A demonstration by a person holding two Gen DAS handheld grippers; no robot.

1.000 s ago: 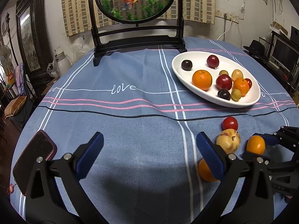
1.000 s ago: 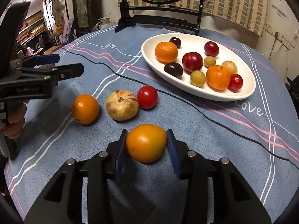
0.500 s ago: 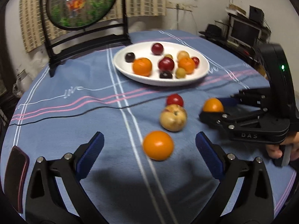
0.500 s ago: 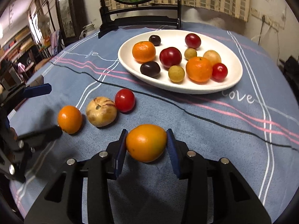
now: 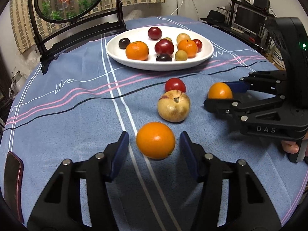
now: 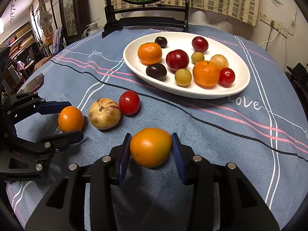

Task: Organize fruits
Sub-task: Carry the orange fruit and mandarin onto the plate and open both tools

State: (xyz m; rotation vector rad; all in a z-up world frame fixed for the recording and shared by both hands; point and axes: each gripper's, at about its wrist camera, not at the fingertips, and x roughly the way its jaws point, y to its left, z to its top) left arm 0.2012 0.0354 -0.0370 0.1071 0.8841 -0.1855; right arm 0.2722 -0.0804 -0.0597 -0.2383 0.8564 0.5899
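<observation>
A: What are the fruits like?

B: The right gripper has its ribbed blue pads pressed onto both sides of a smooth, egg-shaped orange-yellow fruit, near the front of the blue cloth-covered table. The left gripper stands wide open around a round, dimpled orange; there is a gap between each pad and the peel.

A: And the loose ones?

B: Just beyond that orange sits a squat, pale yellow fruit with purple streaks, and touching its far side a glossy red tomato. They form a tight row.

A: The dish?

B: A white glazed oval plate further back, holding two mandarins, dark plums, red plums, small tan fruits and a tomato. Its left end and far side show bare white.

A: Room to move?

B: Open cloth lies between the row and the plate's near rim, crossed by pink, white and black stripes. A red-cased phone lies at the near left table edge. A dark wooden stand with a round painted panel stands at the far edge.
</observation>
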